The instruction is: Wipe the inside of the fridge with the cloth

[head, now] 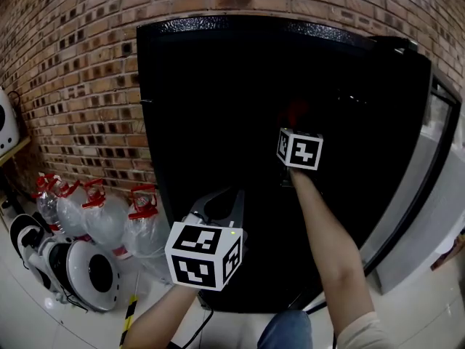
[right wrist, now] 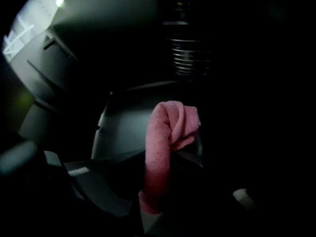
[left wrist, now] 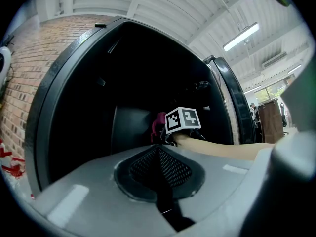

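The black fridge (head: 218, 26) stands open, and its inside is very dark. My right gripper (head: 296, 126) reaches deep into it at mid height, shut on a pink cloth (right wrist: 165, 137). The cloth stands up in a fold between the jaws in the right gripper view, in front of a grey inner wall (right wrist: 123, 122). In the left gripper view the cloth (left wrist: 159, 124) shows just left of the right gripper's marker cube (left wrist: 182, 119). My left gripper (head: 221, 201) hangs outside the fridge, low and in front, with its jaws together and nothing held.
The fridge door (head: 429, 166) is swung open on the right. Several clear water bottles (head: 105, 217) with red caps and a white round appliance (head: 80, 271) sit on the floor at the left, against the brick wall (head: 73, 86).
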`<state>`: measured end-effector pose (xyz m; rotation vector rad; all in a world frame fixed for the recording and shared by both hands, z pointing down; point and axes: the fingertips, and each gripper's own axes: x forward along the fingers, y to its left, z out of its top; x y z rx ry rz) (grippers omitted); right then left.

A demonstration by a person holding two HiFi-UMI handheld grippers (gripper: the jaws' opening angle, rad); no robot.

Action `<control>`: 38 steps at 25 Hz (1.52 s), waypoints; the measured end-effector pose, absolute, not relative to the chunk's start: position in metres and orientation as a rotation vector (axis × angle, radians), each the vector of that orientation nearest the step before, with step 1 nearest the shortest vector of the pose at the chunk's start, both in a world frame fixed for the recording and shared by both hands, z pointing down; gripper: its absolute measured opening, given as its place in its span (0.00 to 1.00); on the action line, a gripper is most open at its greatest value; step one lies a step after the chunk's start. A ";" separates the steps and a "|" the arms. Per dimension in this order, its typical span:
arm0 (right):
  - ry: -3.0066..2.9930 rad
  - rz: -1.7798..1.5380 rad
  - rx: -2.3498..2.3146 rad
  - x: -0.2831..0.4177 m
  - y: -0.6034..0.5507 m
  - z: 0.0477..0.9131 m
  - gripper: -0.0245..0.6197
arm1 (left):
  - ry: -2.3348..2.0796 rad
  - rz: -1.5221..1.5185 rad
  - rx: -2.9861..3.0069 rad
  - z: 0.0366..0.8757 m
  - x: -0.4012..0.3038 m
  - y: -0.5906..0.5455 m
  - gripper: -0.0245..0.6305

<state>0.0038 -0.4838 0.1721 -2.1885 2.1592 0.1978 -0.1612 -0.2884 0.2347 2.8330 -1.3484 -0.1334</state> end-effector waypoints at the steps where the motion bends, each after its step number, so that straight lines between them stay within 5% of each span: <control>1: 2.150 0.187 -2.195 0.006 -0.483 0.172 0.13 | -1.344 -0.129 2.837 0.235 -0.160 -0.287 0.06; 27: 2.212 0.462 -1.957 -0.043 -0.278 0.163 0.13 | -1.366 -0.123 2.801 0.237 -0.157 -0.290 0.06; 38: 2.583 0.533 -1.418 -0.189 -0.265 0.203 0.13 | -1.599 -0.195 2.779 0.228 -0.224 -0.254 0.06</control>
